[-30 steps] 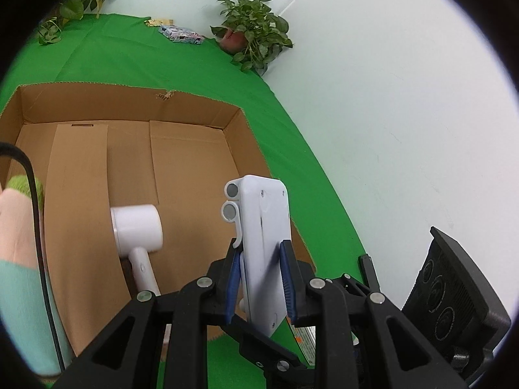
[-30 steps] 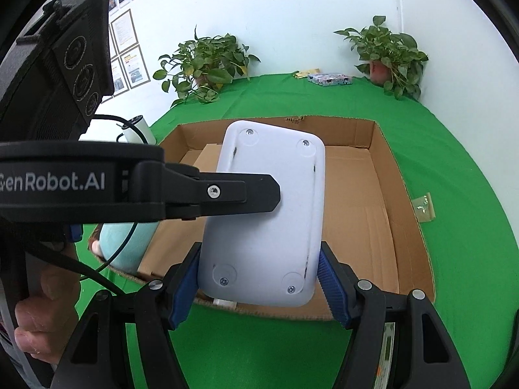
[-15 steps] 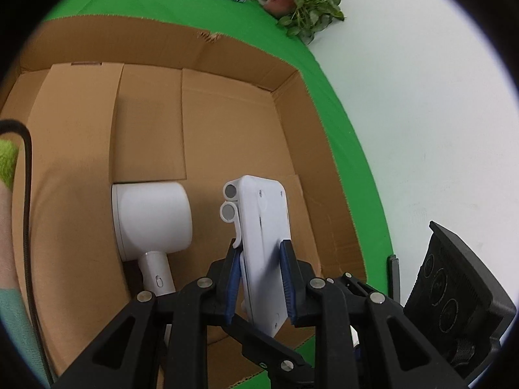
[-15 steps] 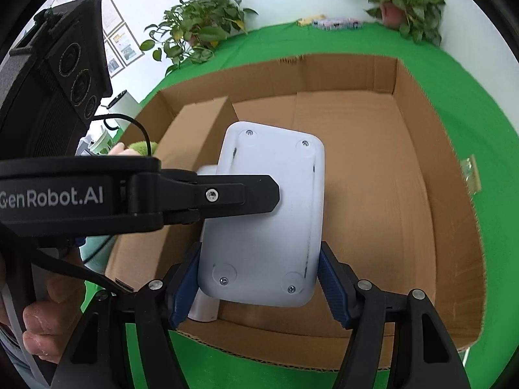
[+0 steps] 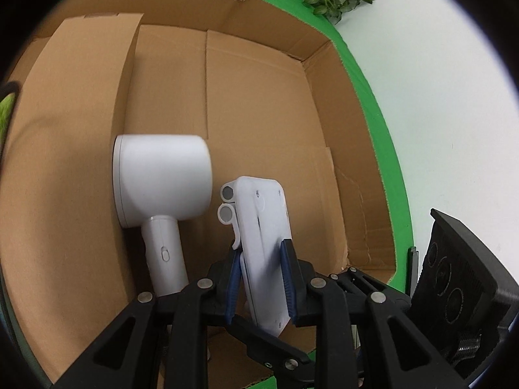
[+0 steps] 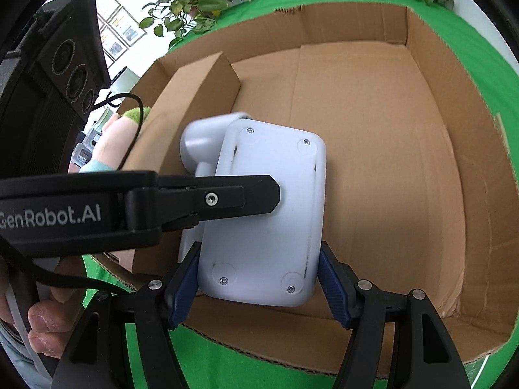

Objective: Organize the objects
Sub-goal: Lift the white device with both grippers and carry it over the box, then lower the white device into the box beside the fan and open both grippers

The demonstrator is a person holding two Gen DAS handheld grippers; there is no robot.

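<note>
A flat white plastic device [image 6: 269, 194] with rounded corners hangs just above the floor of an open cardboard box [image 6: 373, 129], held by both grippers. My right gripper [image 6: 259, 253] is shut on its two long sides. My left gripper [image 5: 261, 253] is shut across its thin faces, and one black left finger [image 6: 227, 194] lies over the device's back. The device [image 5: 259, 227] hangs close beside a white hair dryer [image 5: 162, 181] that lies on the box floor, left of it in the left wrist view. Behind the device, the dryer [image 6: 201, 136] is partly hidden.
A tall cardboard insert [image 6: 194, 97] stands along the box's left side. A pink and green plush toy [image 6: 120, 136] with a black cord sits outside that wall. Green cloth [image 6: 480, 64] surrounds the box, with potted plants [image 6: 194, 3] at the back. A hand [image 6: 39, 324] holds the left gripper.
Both grippers have sunk into the box with the white device between them and tipped further down. The hair dryer and box floor now appear much nearer. Neither grip has changed.
</note>
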